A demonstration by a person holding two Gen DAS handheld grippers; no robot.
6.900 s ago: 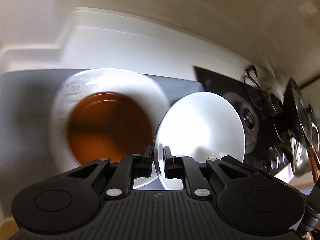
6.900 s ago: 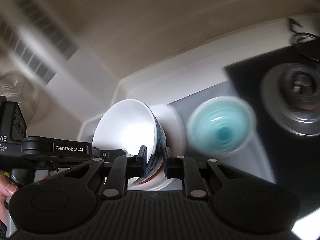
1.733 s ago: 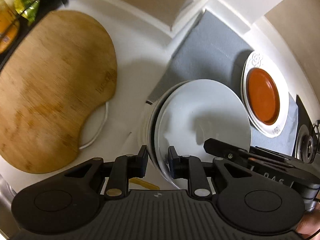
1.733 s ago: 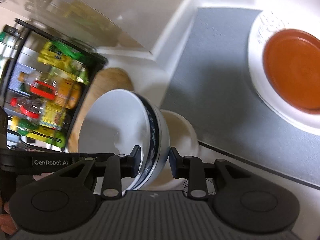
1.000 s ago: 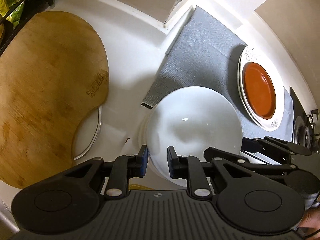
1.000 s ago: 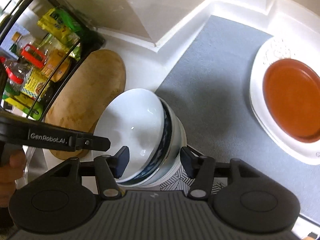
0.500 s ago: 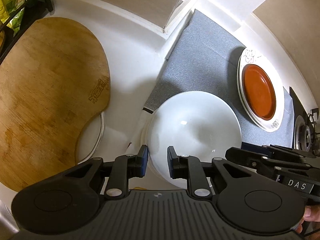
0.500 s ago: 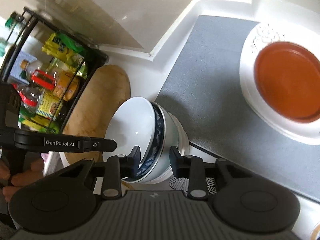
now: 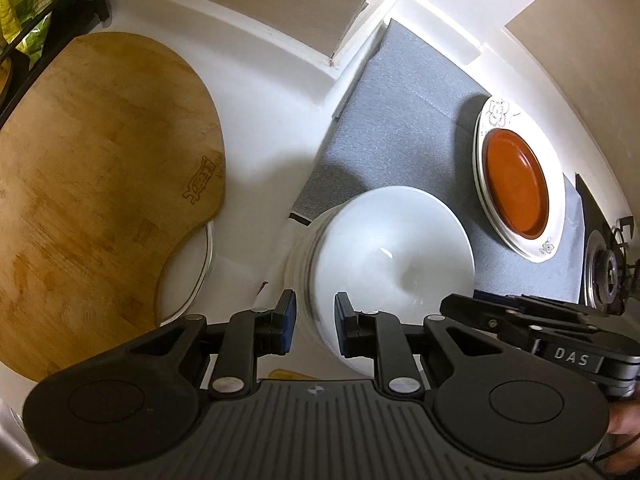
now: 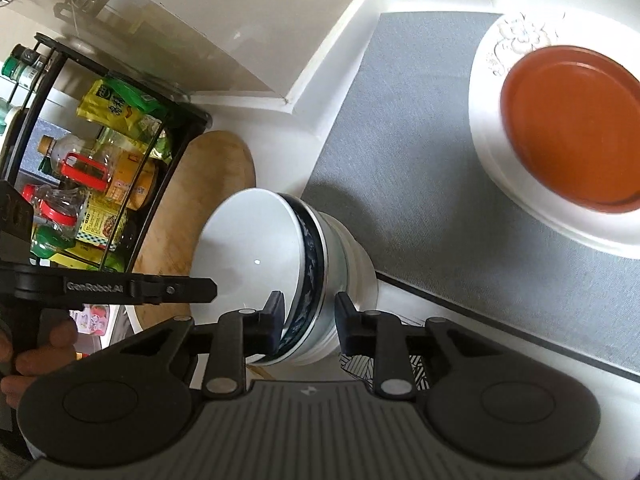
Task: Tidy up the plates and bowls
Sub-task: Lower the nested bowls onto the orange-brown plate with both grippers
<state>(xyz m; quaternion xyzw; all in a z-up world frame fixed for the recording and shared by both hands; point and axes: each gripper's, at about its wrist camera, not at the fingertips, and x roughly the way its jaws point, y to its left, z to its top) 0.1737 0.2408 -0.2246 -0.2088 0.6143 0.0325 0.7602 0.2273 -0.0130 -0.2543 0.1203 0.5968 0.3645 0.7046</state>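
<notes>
Left wrist view: the left gripper (image 9: 312,322) points steeply down at a stack of bowls (image 9: 384,264) standing on the white counter (image 9: 260,120) at the near corner of the grey mat (image 9: 404,120). Its jaws straddle the stack's near rim, one finger outside the rim and one over the inside; whether the pads (image 9: 287,322) press on the rim cannot be told, so the grip is undetermined. The top bowl is plain white inside. At 2 o'clock from the stack, well apart on the mat, lies a red plate (image 9: 516,184) on white plates (image 9: 556,204). At 9 o'clock lies a wooden board (image 9: 96,184). The right gripper's body (image 9: 540,332) enters at 4 o'clock of the stack.

Right wrist view: the right gripper (image 10: 310,326) has its jaws closing around the near rim of the stack (image 10: 280,276). The left pad (image 10: 276,322) sits at the inside of the top white bowl; the right pad stands clear of the outer wall, so nothing is clamped. A blue-patterned bowl (image 10: 310,280) sits just under the top bowl. The red plate (image 10: 572,128) lies at 2 o'clock, the rack (image 10: 100,168) of bottles at 10 o'clock, and the left gripper's body (image 10: 120,286) at 9 o'clock, held by a hand (image 10: 36,352).
</notes>
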